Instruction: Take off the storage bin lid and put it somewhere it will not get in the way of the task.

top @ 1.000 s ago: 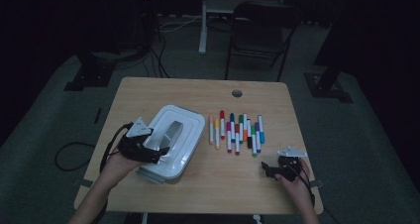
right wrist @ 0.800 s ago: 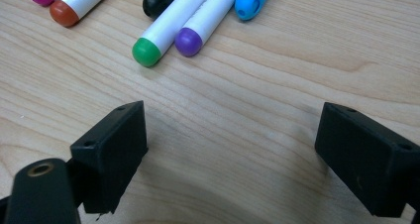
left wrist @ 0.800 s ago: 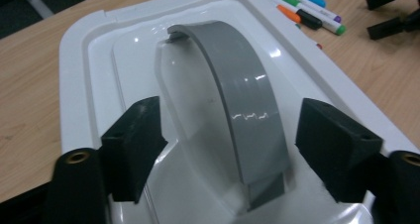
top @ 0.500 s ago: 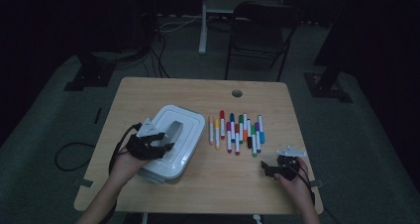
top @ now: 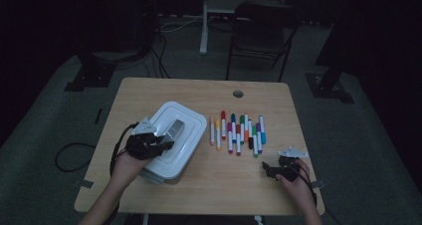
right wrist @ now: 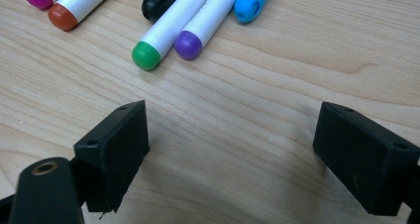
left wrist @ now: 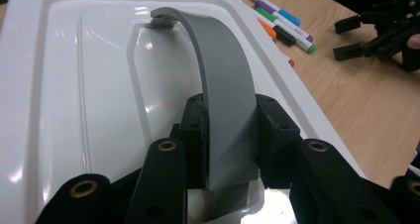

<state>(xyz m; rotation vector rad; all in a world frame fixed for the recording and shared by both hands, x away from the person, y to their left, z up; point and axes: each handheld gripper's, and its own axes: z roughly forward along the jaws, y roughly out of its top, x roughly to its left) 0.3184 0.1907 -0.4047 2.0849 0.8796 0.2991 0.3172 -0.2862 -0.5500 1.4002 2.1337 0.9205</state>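
On the pale woodgrain table [top: 149, 93] sits a glossy white plastic bin [top: 191, 128], left of the markers [top: 238, 132]. Its curved grey handle [left wrist: 223, 85] is pinched by the just-closed left gripper [left wrist: 229, 135]. Right gripper [right wrist: 230, 154] gapes, nothing between.

a row of coloured markers [top: 238, 133] lies on the wooden desk [top: 199, 93], caps mixed in red, green, blue, purple and orange. a round grommet hole [top: 238, 93] sits near the desk's far edge. beyond stands a dark folding chair [top: 259, 31]; cables [top: 69, 158] trail across the grey floor.
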